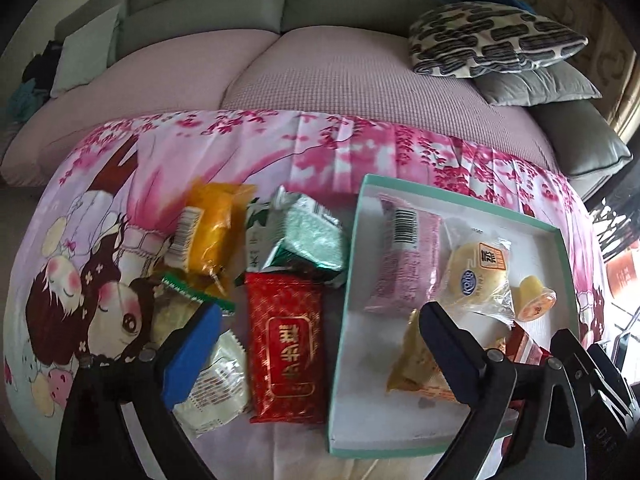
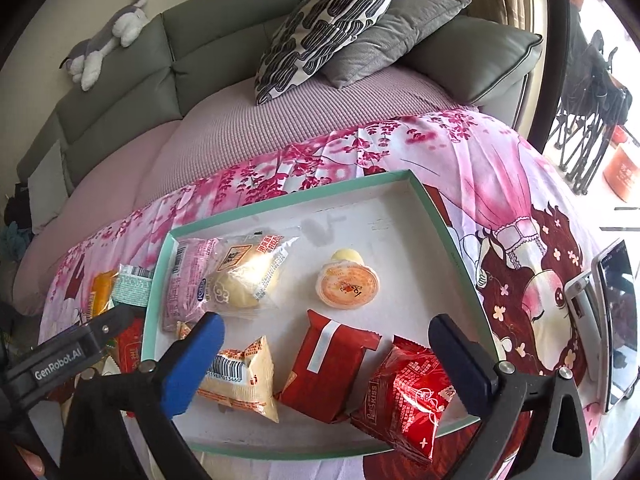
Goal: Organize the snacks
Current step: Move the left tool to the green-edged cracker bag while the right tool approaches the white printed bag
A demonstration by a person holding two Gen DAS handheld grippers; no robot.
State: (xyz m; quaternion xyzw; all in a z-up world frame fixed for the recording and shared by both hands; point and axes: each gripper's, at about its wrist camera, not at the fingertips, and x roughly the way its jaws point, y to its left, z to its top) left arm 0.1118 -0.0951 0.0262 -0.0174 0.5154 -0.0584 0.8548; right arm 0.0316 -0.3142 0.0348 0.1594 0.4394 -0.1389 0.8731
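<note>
A shallow green-rimmed box [image 1: 342, 300] [image 2: 424, 196] lies on the pink cartoon cloth. In it are a pink packet [image 1: 404, 256] [image 2: 188, 280], a clear-wrapped yellow bun [image 1: 478, 272] [image 2: 244, 280], a jelly cup [image 1: 534, 300] [image 2: 348, 280], a beige packet [image 2: 244, 380] and two red packets [image 2: 328, 364] [image 2: 408, 396]. Left of the box lie a red packet [image 1: 286, 344], a green packet [image 1: 308, 236], an orange packet [image 1: 208, 228] and a white packet [image 1: 216, 388]. My left gripper [image 1: 320, 352] is open above the red packet. My right gripper [image 2: 328, 368] is open and empty over the box's near side.
A grey sofa with a pink seat cover [image 1: 320, 72] stands behind the cloth, with patterned and grey cushions [image 2: 332, 24] at the right. A phone on a stand [image 2: 612, 320] stands at the cloth's right edge. A plush toy [image 2: 108, 36] lies on the sofa back.
</note>
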